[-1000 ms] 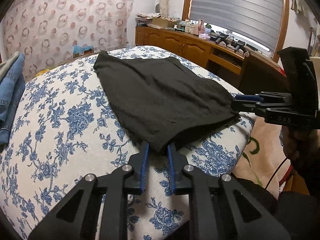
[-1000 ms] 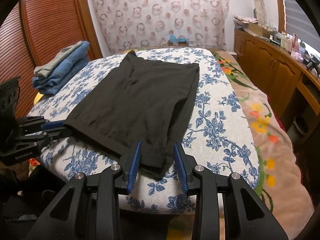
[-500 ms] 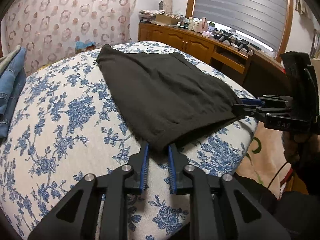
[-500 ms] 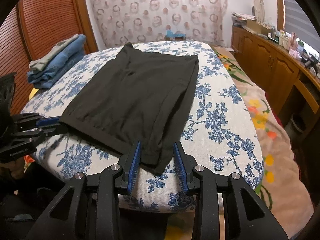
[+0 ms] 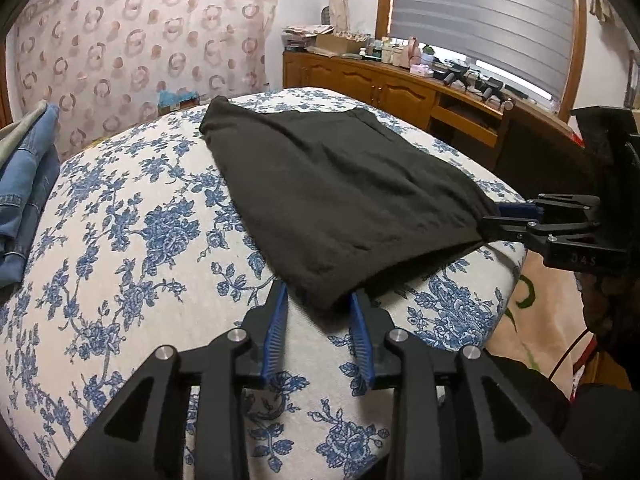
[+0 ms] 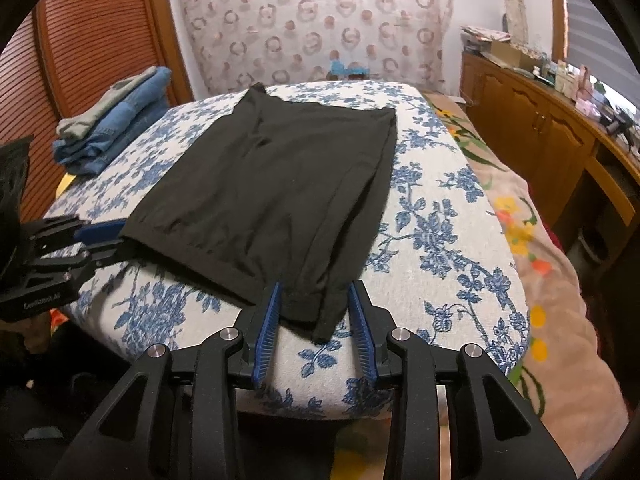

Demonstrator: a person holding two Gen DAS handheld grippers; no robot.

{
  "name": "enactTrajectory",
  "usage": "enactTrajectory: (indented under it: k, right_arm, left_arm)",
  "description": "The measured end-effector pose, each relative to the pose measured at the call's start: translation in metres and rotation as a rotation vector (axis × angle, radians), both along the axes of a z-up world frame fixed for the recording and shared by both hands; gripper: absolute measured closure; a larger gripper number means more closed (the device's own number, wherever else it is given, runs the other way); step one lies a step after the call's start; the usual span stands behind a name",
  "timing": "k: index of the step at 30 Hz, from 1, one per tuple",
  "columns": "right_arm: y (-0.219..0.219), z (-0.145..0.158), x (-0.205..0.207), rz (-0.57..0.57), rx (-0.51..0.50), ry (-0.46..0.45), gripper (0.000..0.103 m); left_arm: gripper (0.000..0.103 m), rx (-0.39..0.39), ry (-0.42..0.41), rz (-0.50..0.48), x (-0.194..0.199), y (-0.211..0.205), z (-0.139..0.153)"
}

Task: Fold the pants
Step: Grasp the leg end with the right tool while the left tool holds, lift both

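Observation:
Black pants [image 5: 340,200] lie folded flat on the blue-flowered bed cover [image 5: 140,240], hem ends toward me. My left gripper [image 5: 319,290] sits at the near left corner of the hem. Its jaws are opening and the corner lies loose between the blue pads, which do not press on it. My right gripper [image 6: 314,286] is at the other hem corner of the pants [image 6: 280,184]; its jaws are closing slightly, the cloth lies between them, and the pads stand apart from it. Each view also catches the other tool: the right gripper [image 5: 500,220] and the left gripper [image 6: 120,236].
A stack of folded jeans [image 6: 116,128] lies at the bed's far left, by a wooden slatted door [image 6: 92,40]. A wooden cabinet [image 6: 540,128] with clutter runs along the right under the window. A flowered blanket [image 6: 540,280] hangs off the bed's right side.
The left jaws have spread wider and let go of the pants corner, which now rests on the bed. The right gripper has barely shifted.

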State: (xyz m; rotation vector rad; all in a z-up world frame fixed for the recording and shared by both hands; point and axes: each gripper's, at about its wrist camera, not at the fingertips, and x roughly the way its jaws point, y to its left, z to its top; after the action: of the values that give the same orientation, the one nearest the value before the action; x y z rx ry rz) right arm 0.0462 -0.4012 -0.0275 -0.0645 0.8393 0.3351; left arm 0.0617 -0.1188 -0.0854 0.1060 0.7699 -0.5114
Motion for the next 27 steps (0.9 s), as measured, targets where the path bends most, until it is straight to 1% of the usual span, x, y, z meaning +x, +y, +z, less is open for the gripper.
enactTrajectory:
  k: [1,2,4,7,11,14,16,20,24,27]
  right_arm:
    - [0.000,0.000,0.000,0.011,0.013,0.003,0.078]
    - [-0.001,0.000,-0.001,0.017,0.024,0.007,0.080]
    - [0.000,0.000,0.000,0.037,0.039,0.008,0.091]
    - [0.000,0.002,0.001,0.050,0.060,0.004,0.094]
    - [-0.002,0.014,0.004,0.052,0.086,-0.026,0.094]
    - [-0.001,0.038,0.004,0.065,0.099,-0.084,0.094]
    - [0.001,0.059,0.004,0.073,0.107,-0.133,0.095]
    - [0.007,0.108,0.001,0.099,0.129,-0.243,0.095]
    - [0.014,0.151,0.001,0.135,0.146,-0.334,0.095]
    - [0.025,0.184,-0.002,0.175,0.144,-0.405,0.095]
  left_arm:
    - [0.081,-0.007,0.004,-0.010,0.001,0.000,0.000]
    - [0.084,-0.013,0.007,-0.018,0.001,0.000,0.000]
    - [0.090,-0.016,0.012,-0.031,0.001,-0.002,0.001]
    - [0.094,-0.023,0.001,-0.030,0.001,-0.002,0.006]
    - [0.096,-0.058,-0.045,-0.029,0.000,0.002,0.032]
    - [0.097,-0.068,-0.098,-0.026,0.000,0.005,0.062]
    - [0.097,-0.068,-0.143,-0.021,-0.002,0.007,0.085]
    - [0.098,-0.081,-0.226,-0.019,-0.006,0.015,0.132]
    - [0.098,-0.073,-0.322,-0.011,-0.011,0.026,0.184]
    - [0.098,-0.064,-0.377,0.005,-0.012,0.035,0.210]
